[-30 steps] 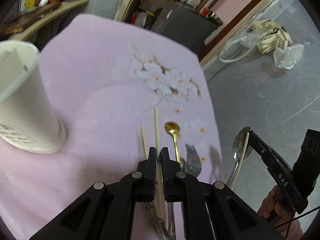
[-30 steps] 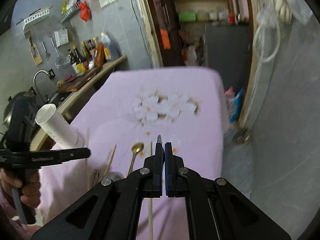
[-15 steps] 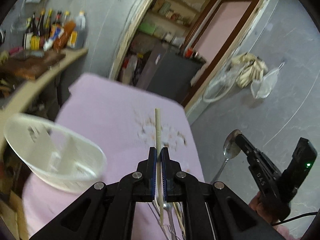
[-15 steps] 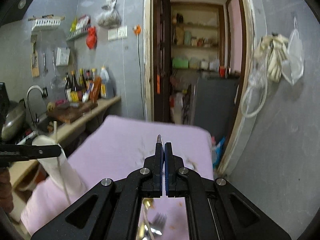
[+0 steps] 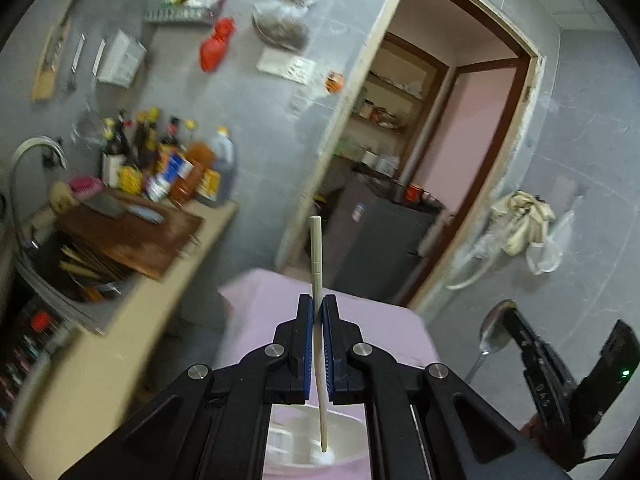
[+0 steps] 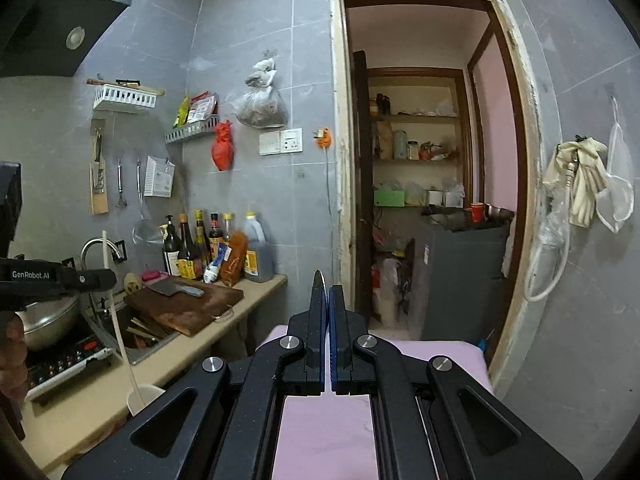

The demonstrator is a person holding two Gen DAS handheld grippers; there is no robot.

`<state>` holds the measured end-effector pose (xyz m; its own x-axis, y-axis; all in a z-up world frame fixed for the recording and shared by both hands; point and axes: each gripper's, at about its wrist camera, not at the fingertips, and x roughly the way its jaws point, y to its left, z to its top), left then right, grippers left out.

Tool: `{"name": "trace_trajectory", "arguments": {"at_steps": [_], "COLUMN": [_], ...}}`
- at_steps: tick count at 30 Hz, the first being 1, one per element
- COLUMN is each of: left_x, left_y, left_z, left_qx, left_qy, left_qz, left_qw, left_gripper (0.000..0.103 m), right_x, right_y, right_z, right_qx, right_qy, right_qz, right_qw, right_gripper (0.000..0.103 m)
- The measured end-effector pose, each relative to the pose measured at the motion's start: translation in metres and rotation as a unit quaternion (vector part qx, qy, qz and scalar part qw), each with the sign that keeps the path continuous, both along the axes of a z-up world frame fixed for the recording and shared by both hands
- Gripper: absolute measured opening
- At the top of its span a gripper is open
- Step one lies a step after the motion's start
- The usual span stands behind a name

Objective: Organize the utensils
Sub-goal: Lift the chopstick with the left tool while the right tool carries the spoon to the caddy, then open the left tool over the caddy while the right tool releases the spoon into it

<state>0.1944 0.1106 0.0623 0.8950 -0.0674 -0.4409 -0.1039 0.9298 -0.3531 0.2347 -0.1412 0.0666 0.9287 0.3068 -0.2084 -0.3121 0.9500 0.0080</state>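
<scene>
Pale chopstick (image 5: 316, 264) now above holder (image 5: 304, 440)

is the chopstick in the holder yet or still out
Partly in. The chopstick, clamped upright in the left gripper, has its lower tip inside the holder; not released.

Both tools are showing matte black bodies: the left gripper (image 5: 318, 312) and right gripper (image 6: 328, 300) are wearing blue pads inside their fingers, with silver screws dotting the linkage arms behind. White "GenRobot.AI" lettering is marking the left one's side.
</scene>
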Motion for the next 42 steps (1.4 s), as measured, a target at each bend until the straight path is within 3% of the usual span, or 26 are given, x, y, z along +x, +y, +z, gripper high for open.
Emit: {"name": "trace_trajectory", "arguments": {"at_steps": [9, 16, 26, 28, 30, 33, 36, 38, 42], "left_x": [0.021, 0.031, 0.031, 0.03, 0.028, 0.024, 0.019, 0.013, 0.001], "left_y": [0.028, 0.015, 0.009, 0.008, 0.008, 0.006, 0.001, -0.005, -0.021], "left_z": [-0.048, -0.083, -0.106, -0.108, -0.109, -0.109, -0.107, -0.104, -0.094], "left_qx": [0.06, 0.076, 0.071, 0.07, 0.059, 0.046, 0.037, 0.031, 0.031], "left_qy": [0.008, 0.017, 0.055, 0.07, 0.081, 0.086, 0.081, 0.072, 0.047], "left_qz": [0.012, -0.007, -0.022, -0.028, -0.032, -0.032, -0.034, -0.029, -0.011], "left_qw": [0.9981, 0.9969, 0.9957, 0.9946, 0.9944, 0.9948, 0.9954, 0.9965, 0.9984], "left_gripper": [0.005, 0.005, 0.006, 0.006, 0.007, 0.014, 0.031, 0.053, 0.069], "right_x": [0.006, 0.007, 0.004, 0.005, 0.002, -0.001, -0.006, -0.009, -0.017], "right_y": [0.05, 0.062, 0.051, 0.047, 0.037, 0.025, 0.009, -0.004, -0.031], "right_z": [-0.043, -0.072, -0.093, -0.095, -0.094, -0.091, -0.088, -0.084, -0.073], "right_qx": [-0.04, -0.06, -0.051, -0.043, -0.026, -0.007, 0.012, 0.027, 0.054], "right_qy": [0.007, 0.035, 0.087, 0.097, 0.108, 0.112, 0.118, 0.119, 0.112], "right_qz": [-0.016, -0.007, 0.017, 0.018, 0.022, 0.024, 0.022, 0.018, 0.007], "right_qw": [0.999, 0.998, 0.995, 0.994, 0.994, 0.993, 0.993, 0.992, 0.992], "right_gripper": [0.002, 0.002, 0.003, 0.005, 0.021, 0.033, 0.041, 0.047, 0.063]}}
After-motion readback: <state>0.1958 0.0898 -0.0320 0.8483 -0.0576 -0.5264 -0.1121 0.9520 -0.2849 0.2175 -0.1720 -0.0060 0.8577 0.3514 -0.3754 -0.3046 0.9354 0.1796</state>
